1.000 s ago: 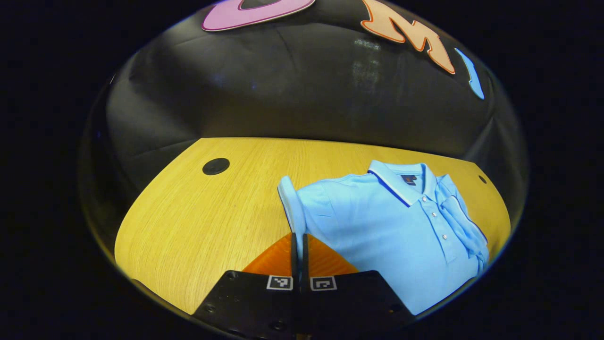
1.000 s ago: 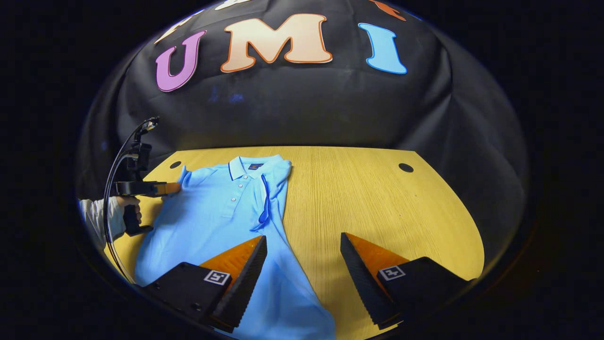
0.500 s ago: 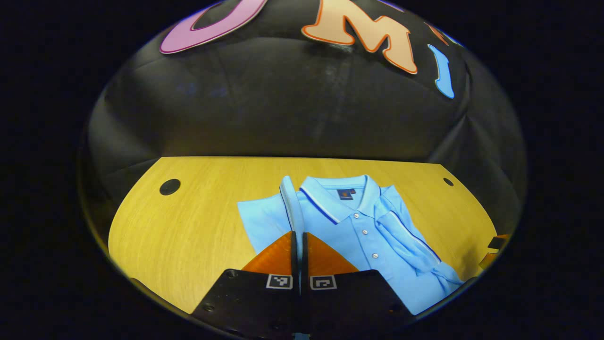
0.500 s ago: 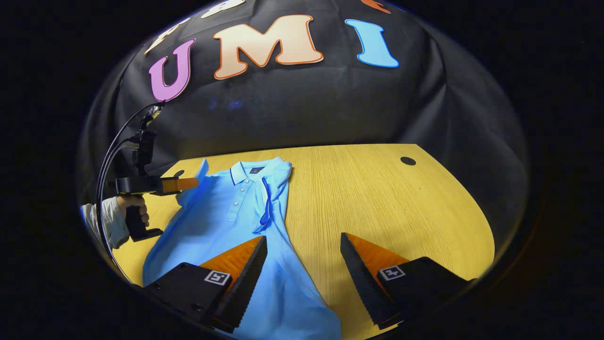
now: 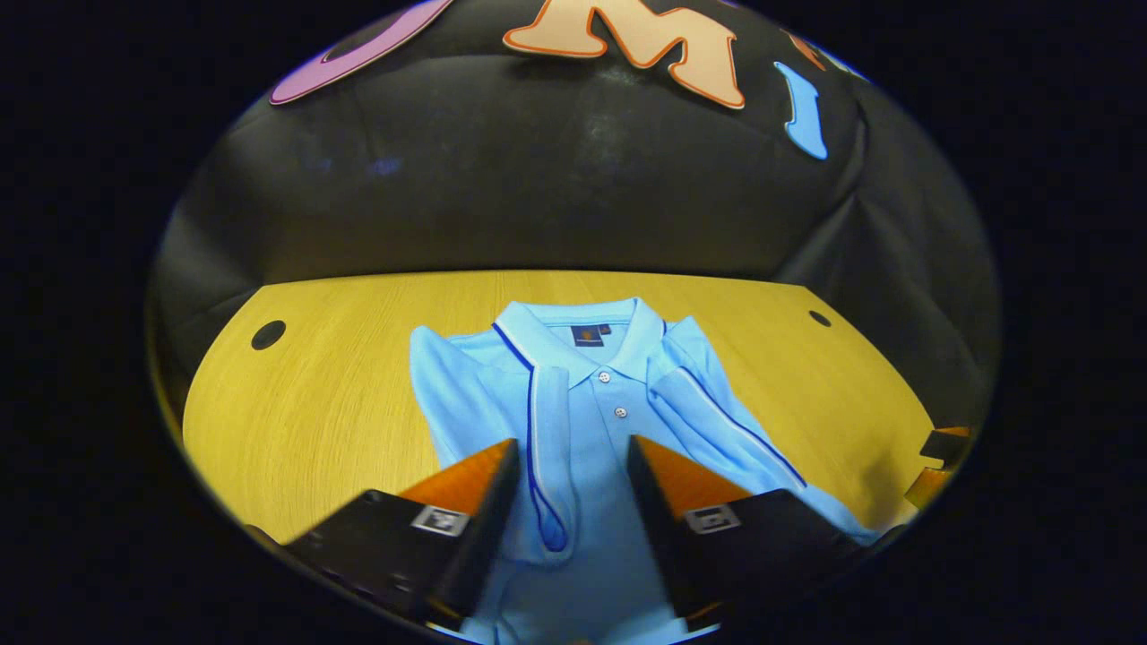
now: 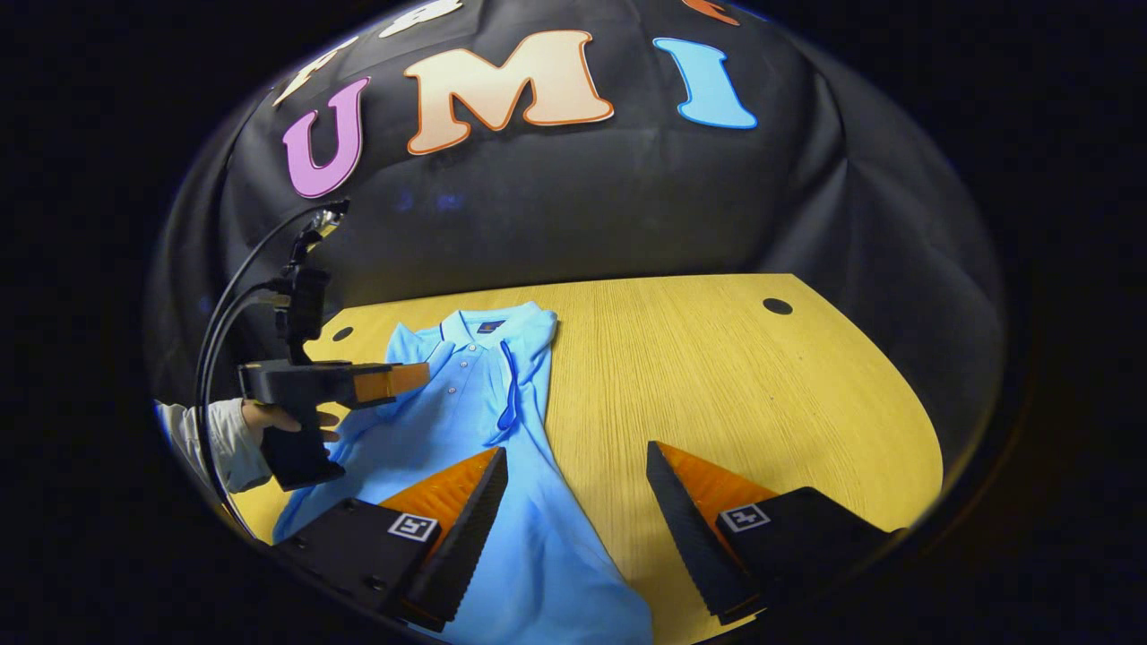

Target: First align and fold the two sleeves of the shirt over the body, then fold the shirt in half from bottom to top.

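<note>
A: Left claw (image 5: pixel 569 484) is spread wide over the blue shirt (image 5: pixel 582 394), nothing pinched between its fingers.

B: And the left sleeve (image 5: pixel 547 448) lies folded onto the body, its dark-trimmed cuff sitting right in the gap of that claw.

A: The right sleeve (image 5: pixel 717 421) is folded across the chest too, running slantwise from the shoulder down toward the near edge of the table (image 5: pixel 314 403).

B: From the right gripper view, the shirt (image 6: pixel 466 421) lies on the left half of the table (image 6: pixel 717 376), collar (image 6: pixel 484 324) toward the far edge, hem toward the near edge.

A: Right claw (image 6: pixel 578 502) is also spread apart and empty; one finger hangs over the shirt's lower body, the other over bare wood.

B: Over there you can see the left claw (image 6: pixel 394 381) held level above the shirt's shoulder, a hand (image 6: pixel 287 421) on its grip, cables (image 6: pixel 224 305) looping up behind it.
</note>
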`<state>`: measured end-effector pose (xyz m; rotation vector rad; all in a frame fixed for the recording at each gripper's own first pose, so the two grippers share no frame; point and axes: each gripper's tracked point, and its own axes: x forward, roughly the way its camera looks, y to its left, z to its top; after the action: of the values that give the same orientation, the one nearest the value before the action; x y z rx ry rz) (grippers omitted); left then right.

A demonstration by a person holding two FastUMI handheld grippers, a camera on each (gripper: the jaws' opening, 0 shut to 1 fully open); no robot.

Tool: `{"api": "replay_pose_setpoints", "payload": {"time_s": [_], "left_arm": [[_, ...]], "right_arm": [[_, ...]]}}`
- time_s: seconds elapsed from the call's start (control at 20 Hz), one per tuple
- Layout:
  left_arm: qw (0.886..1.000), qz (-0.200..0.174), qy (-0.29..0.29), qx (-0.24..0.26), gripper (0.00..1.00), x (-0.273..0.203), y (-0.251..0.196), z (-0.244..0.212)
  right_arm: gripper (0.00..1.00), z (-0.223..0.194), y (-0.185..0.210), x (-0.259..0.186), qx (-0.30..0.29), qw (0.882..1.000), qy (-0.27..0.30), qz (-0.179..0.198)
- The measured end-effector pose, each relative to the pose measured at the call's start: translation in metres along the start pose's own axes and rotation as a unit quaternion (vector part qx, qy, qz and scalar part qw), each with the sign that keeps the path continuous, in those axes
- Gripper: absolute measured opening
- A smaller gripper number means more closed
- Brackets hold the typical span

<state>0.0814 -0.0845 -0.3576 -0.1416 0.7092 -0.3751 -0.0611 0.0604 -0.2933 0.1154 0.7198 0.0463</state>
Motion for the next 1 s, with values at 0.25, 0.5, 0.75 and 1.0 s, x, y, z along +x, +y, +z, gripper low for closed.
{"api": "replay_pose_setpoints", "payload": {"time_s": [0.25,0.5,0.75,1.0], "left_arm": [[0.999,0.024,-0.044,0.008,0.95,-0.072,0.02,0.013],[0.994,0.074,-0.077,0.018,0.95,-0.163,0.035,0.002],[0.992,0.1,-0.069,0.035,0.95,-0.229,0.027,-0.047],[0.993,0.108,-0.041,0.03,0.95,-0.271,0.008,-0.11]], "right_arm": [[0.94,0.004,0.007,-0.016,-0.006,1.0,-0.017,0.002],[0.98,-0.017,0.016,-0.042,-0.053,0.998,-0.016,0.038],[0.98,-0.05,0.016,-0.08,-0.071,0.996,-0.013,0.056],[0.98,-0.084,-0.002,-0.117,-0.082,0.995,-0.003,0.051]]}}
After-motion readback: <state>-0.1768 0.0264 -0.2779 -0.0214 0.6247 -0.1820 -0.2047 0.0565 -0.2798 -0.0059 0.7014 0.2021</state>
